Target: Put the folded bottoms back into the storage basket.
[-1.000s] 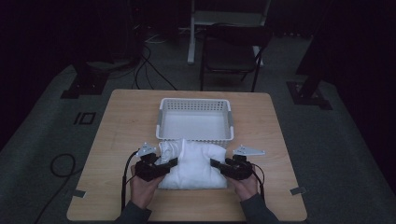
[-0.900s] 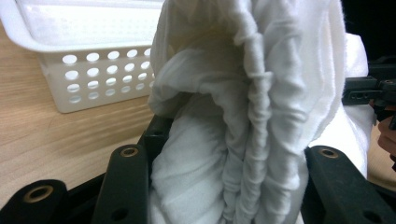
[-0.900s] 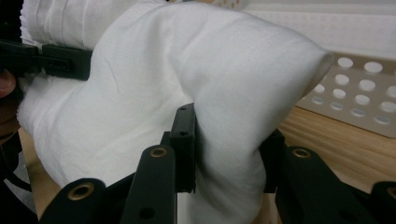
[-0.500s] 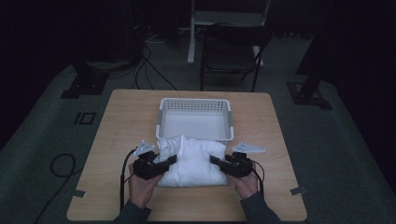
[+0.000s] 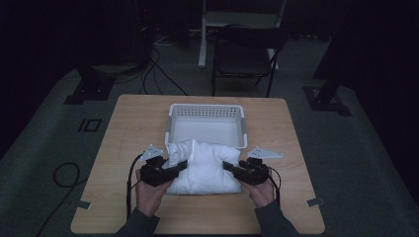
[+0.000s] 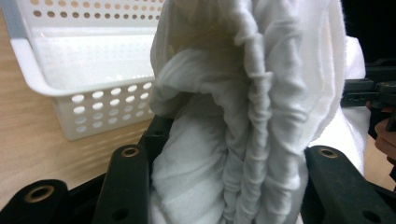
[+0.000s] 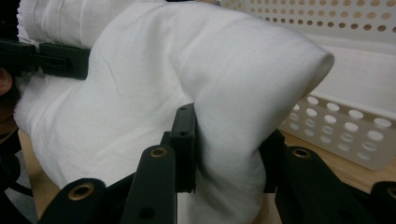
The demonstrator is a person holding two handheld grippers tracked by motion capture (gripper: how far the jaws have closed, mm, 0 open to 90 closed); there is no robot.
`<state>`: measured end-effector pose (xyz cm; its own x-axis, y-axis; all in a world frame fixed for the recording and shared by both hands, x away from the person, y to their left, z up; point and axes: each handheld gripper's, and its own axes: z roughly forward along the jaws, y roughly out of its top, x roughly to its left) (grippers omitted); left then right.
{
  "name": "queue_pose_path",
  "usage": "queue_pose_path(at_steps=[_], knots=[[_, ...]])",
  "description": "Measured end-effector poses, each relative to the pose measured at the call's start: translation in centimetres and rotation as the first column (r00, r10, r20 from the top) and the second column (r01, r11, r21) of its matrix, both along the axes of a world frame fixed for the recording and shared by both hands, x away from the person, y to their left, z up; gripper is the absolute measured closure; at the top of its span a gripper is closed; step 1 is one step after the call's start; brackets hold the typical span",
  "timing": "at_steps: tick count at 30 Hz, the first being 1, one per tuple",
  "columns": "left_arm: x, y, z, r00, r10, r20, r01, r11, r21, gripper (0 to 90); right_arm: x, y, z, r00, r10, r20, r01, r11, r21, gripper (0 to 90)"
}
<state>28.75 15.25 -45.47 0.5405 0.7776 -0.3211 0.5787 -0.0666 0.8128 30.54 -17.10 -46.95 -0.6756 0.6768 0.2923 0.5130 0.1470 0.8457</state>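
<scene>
White folded cloth (image 5: pixel 201 165) on desk (image 5: pixel 123 128) just before basket (image 5: pixel 207 123), pinched at its ends by left gripper (image 5: pixel 179 167) and right gripper (image 5: pixel 230 167); looks soft, light, floppy, best held by bunched edges.

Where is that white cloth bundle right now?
In the high view the white cloth sits mid-table, just in front of the white basket, pinched between the left gripper and right gripper.

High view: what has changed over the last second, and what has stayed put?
Both grippers, left gripper and right gripper, stay clamped on the white cloth bundle and have carried it slightly away from the person, toward the white basket; its far edge now reaches the basket's near wall. The basket and table have not moved.
</scene>
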Motion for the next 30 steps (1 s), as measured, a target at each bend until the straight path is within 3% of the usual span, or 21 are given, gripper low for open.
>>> queue_pose_path(at_steps=[19, 30], knots=[[1.3, 0.2, 2.9, 0.9983, 0.004, 0.059, -0.004, 1.0, 0.001, 52.9, 1.4, 0.2, 2.8, 0.9986, -0.007, 0.052, 0.006, 1.0, 0.021, 68.6], [2.3, 0.6, 3.8, 0.9978, 0.004, 0.066, -0.003, 0.9999, -0.013, 53.0, 2.3, 0.4, 4.0, 0.9977, -0.013, 0.066, 0.011, 1.0, 0.029, 68.7]])
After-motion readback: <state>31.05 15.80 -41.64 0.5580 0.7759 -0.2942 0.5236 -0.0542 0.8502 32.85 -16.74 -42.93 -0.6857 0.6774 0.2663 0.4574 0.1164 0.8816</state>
